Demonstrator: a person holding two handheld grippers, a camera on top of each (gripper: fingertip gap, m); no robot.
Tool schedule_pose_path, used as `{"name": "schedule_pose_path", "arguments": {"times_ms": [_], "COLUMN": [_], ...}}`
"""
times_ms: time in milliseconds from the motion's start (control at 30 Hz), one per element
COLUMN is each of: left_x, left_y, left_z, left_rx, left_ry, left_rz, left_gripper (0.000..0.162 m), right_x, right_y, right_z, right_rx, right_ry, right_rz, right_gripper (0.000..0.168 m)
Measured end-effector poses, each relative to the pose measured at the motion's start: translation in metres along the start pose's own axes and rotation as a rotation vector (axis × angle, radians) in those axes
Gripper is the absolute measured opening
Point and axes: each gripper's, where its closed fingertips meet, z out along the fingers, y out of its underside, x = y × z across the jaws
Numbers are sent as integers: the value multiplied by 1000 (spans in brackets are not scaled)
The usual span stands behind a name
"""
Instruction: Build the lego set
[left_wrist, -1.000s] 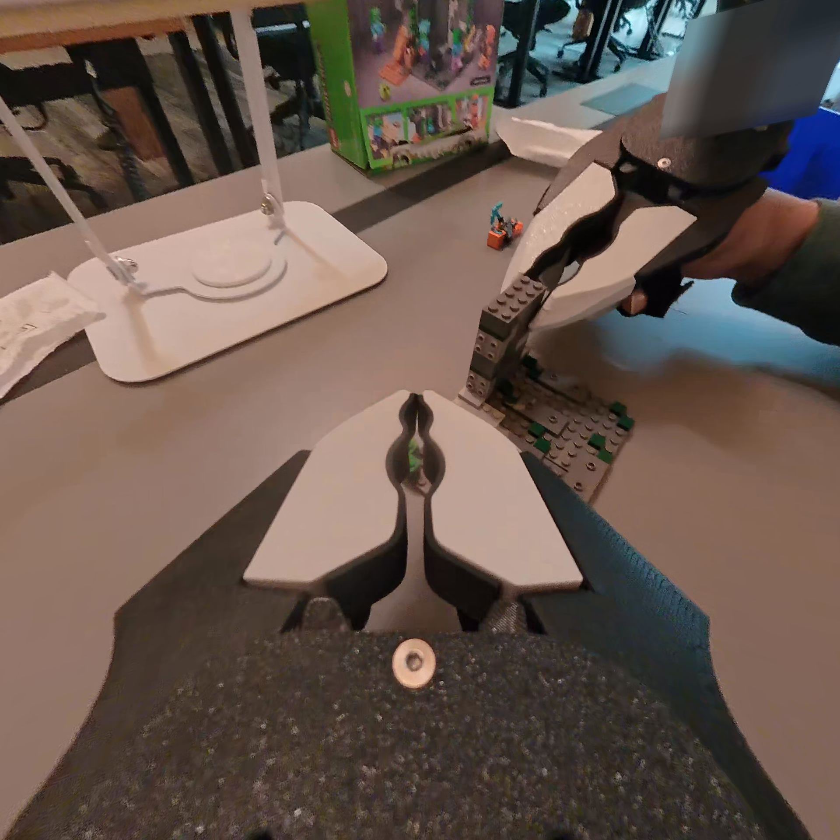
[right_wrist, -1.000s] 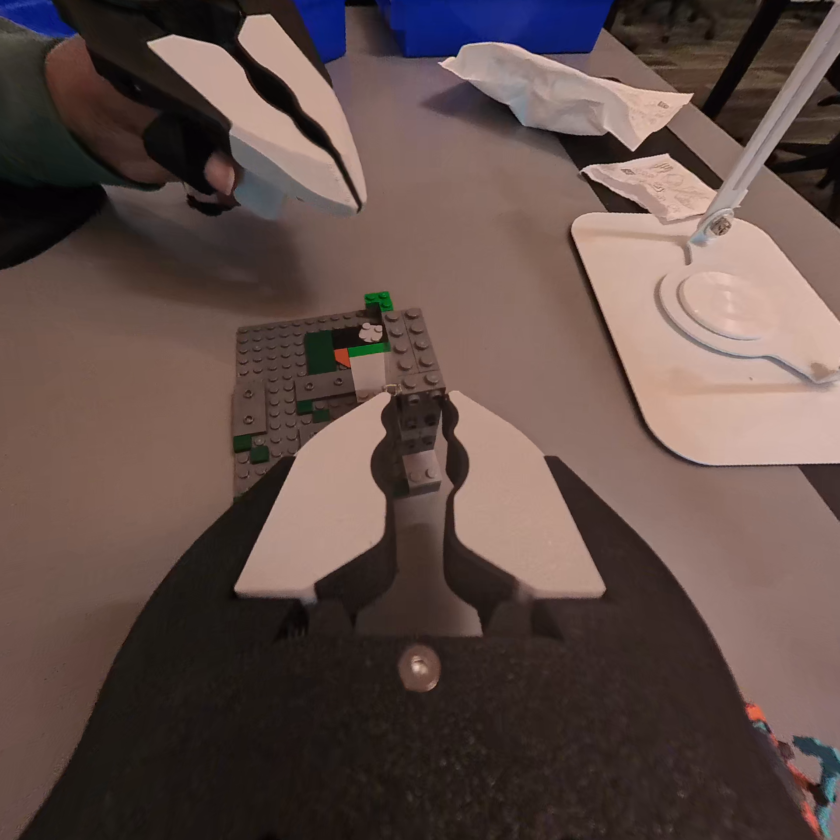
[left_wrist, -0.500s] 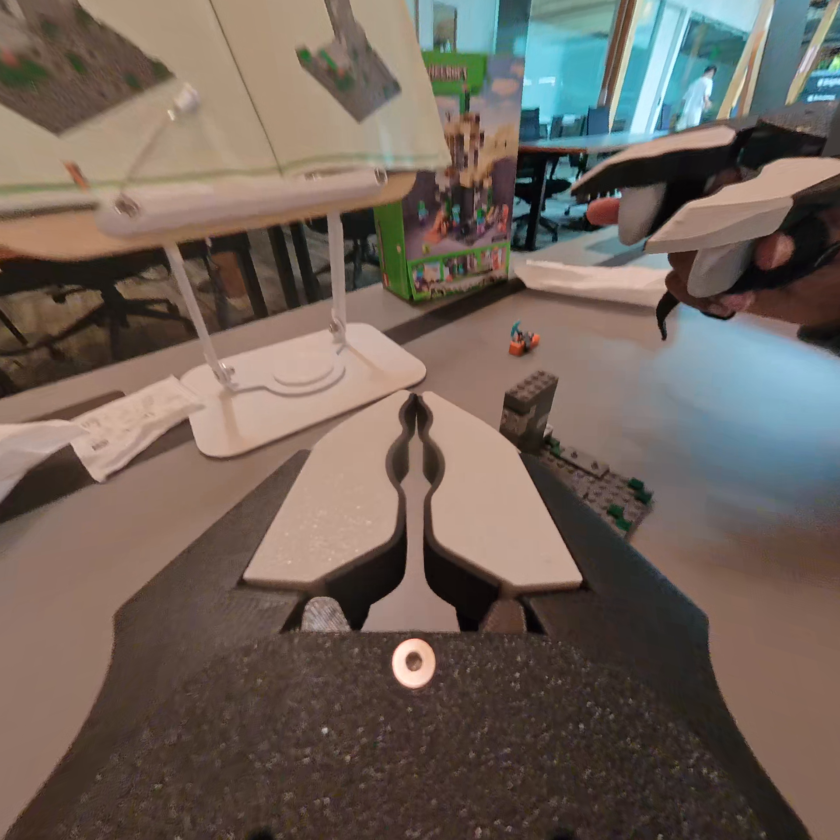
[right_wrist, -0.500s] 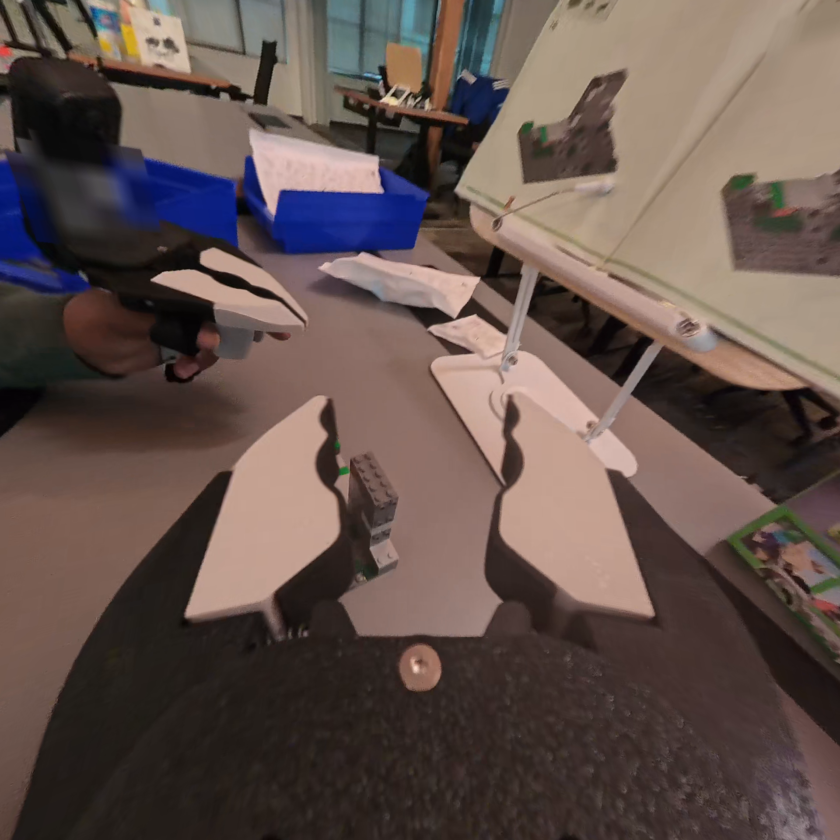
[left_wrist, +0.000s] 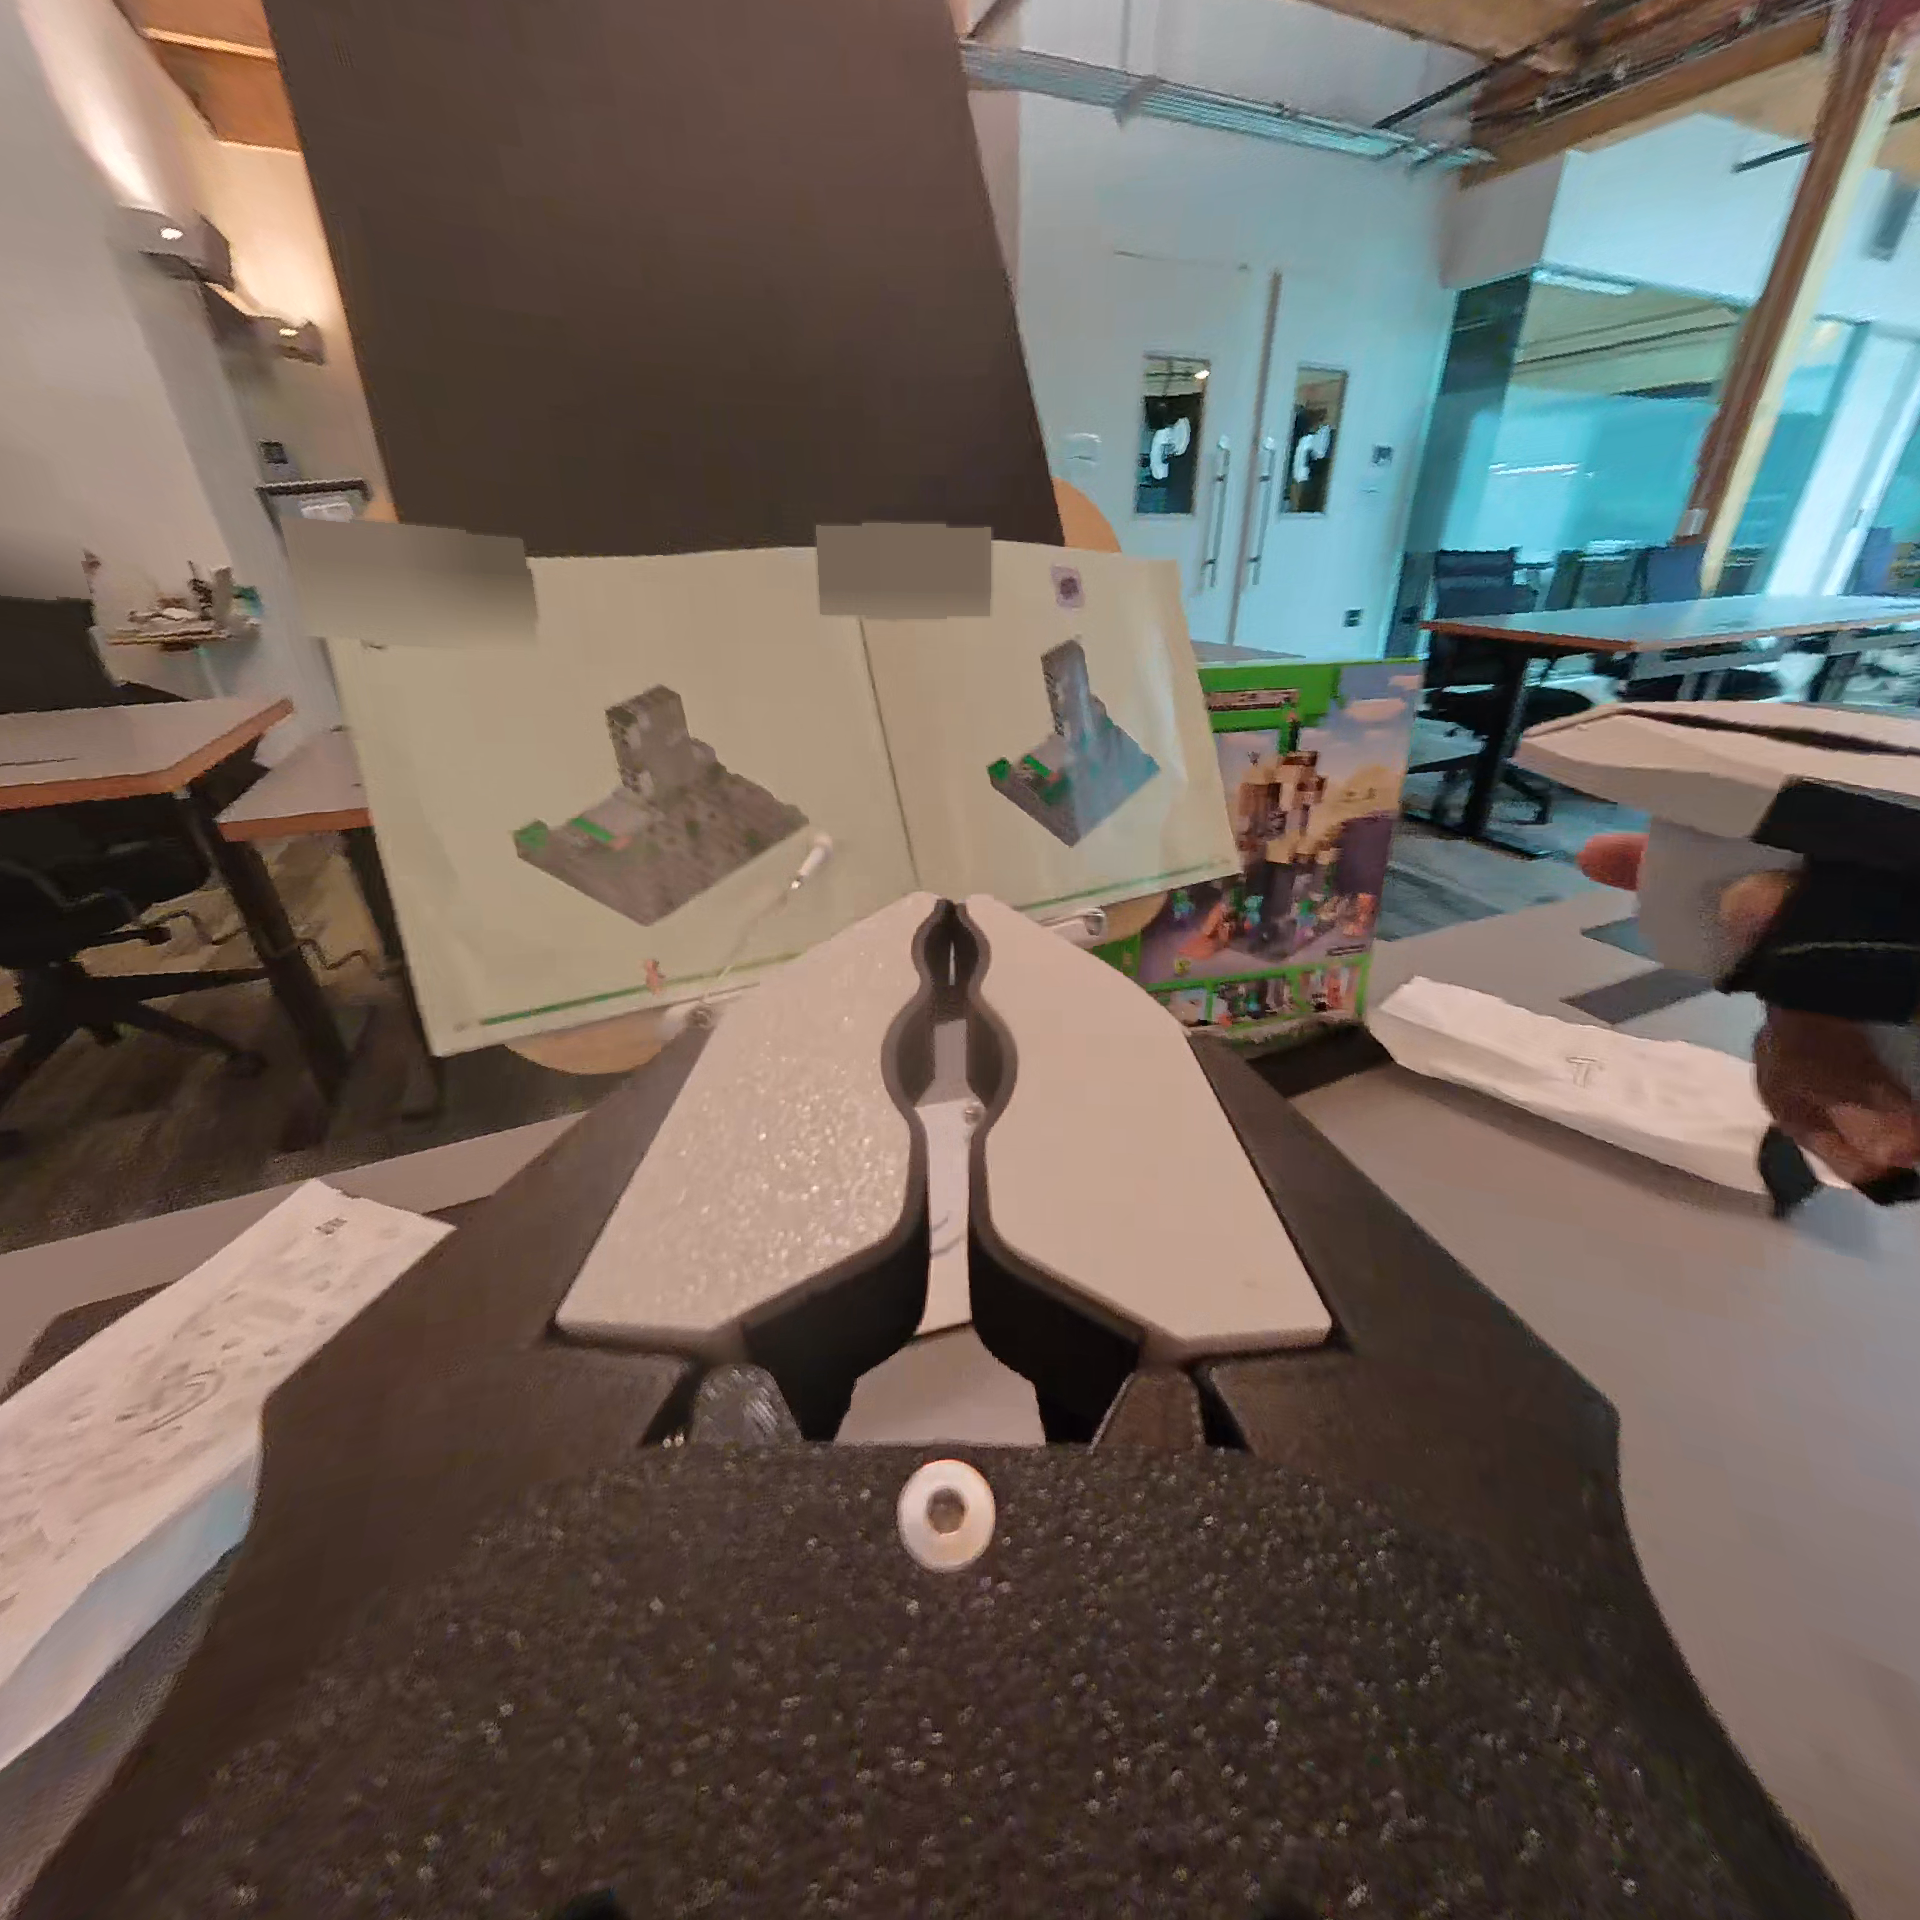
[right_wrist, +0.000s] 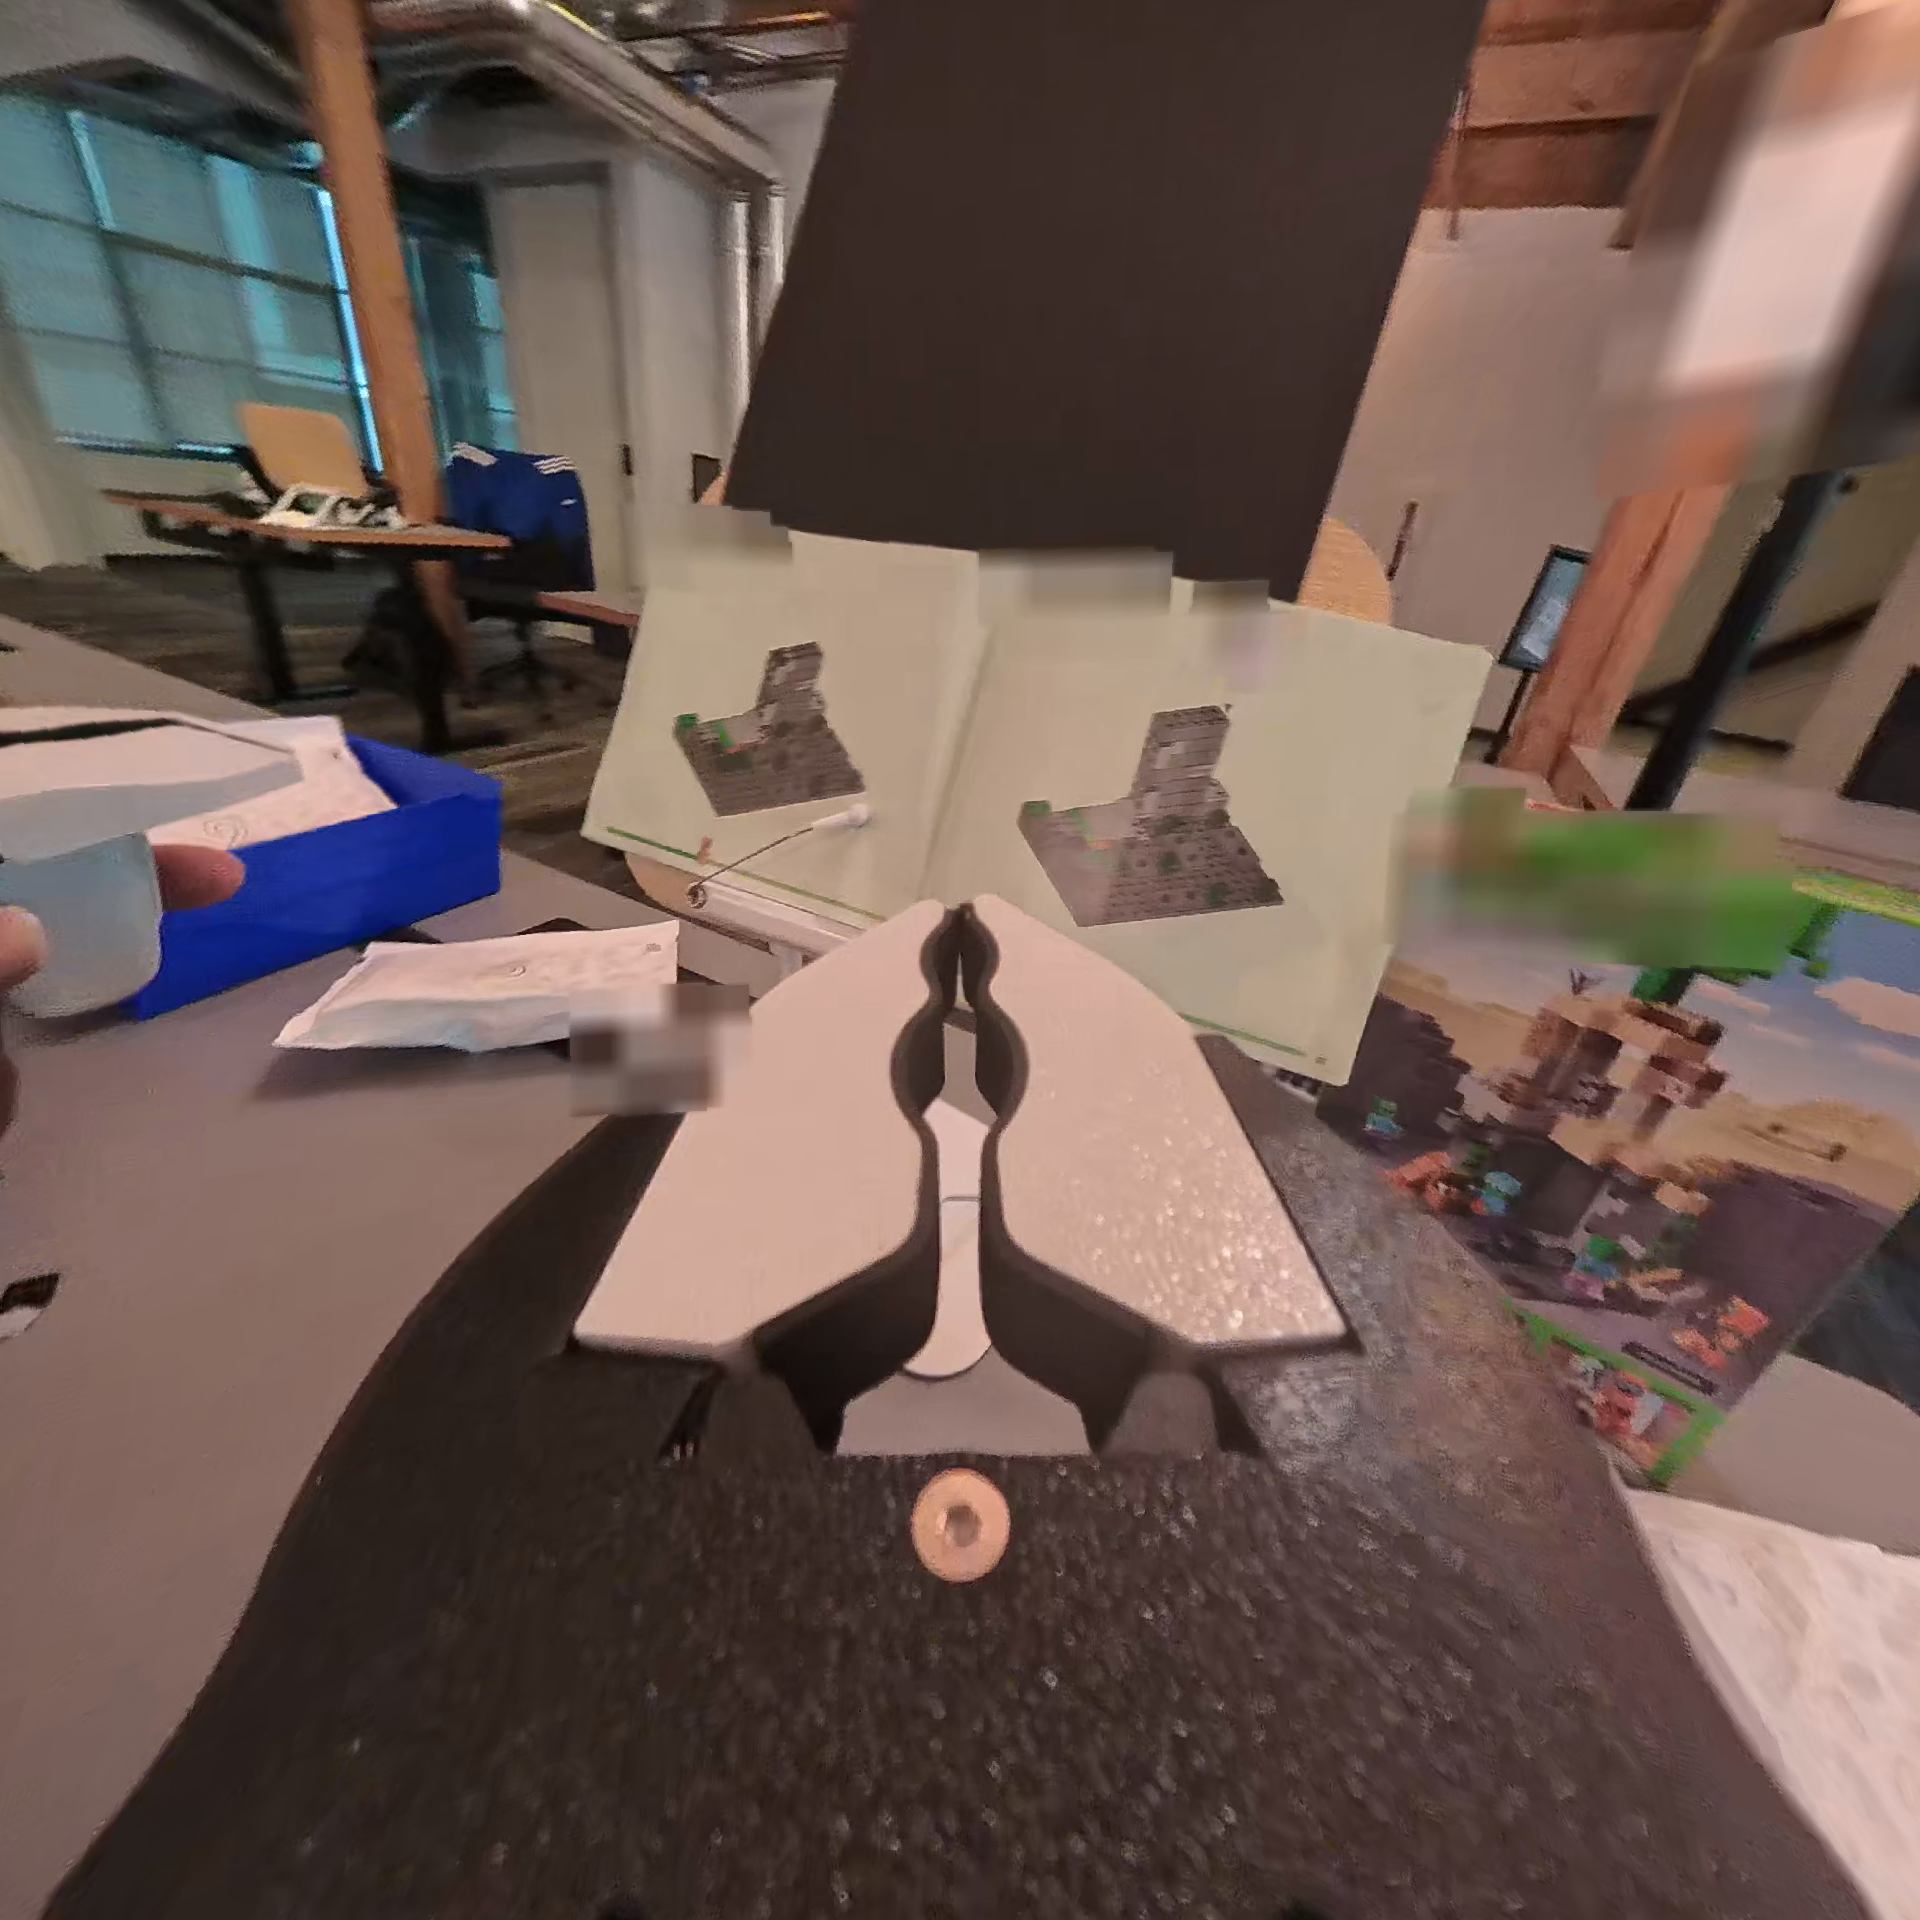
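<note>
Both grippers are raised and face the open instruction booklet (left_wrist: 727, 790) on its stand, whose two pages show pictures of the grey build. The booklet also shows in the right wrist view (right_wrist: 1039, 769). My left gripper (left_wrist: 954, 914) is shut with nothing visible between its fingers. My right gripper (right_wrist: 961, 914) is shut too, with nothing between its fingers. Each gripper shows at the edge of the other's view, the right one (left_wrist: 1714, 748) and the left one (right_wrist: 104, 790). The Lego build on the table is out of both views.
The green Lego box (left_wrist: 1299, 831) stands behind the booklet stand, close on my right (right_wrist: 1621, 1143). White paper bags (left_wrist: 1579, 1081) (right_wrist: 488, 987) lie on the grey table (right_wrist: 208, 1247). A blue bin (right_wrist: 343, 862) sits far left. Another printed bag (left_wrist: 156, 1382) lies at the left. The tips of one gripper are about 20 cm away from the tips of the other.
My right gripper let go of the grey brick tower, lifted and has shut again. Both grippers have tilted up from the table and build to face the booklet.
</note>
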Motion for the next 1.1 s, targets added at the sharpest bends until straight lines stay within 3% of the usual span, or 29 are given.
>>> {"name": "schedule_pose_path", "arguments": {"times_ms": [300,600,1100], "left_x": [-31,-41,-44], "left_y": [67,70,71], "left_z": [10,6,5], "left_rx": [-101,-94,-90], "left_ry": [-61,-75,-97], "left_rz": [-25,-51,-21], "left_gripper": [0,0,0], "right_x": [30,33,24], "right_y": [68,89,82], "right_z": [15,20,20], "right_rx": [-66,-122,-96], "right_ry": [110,170,142], "right_rz": [17,24,12], "right_gripper": [0,0,0]}}
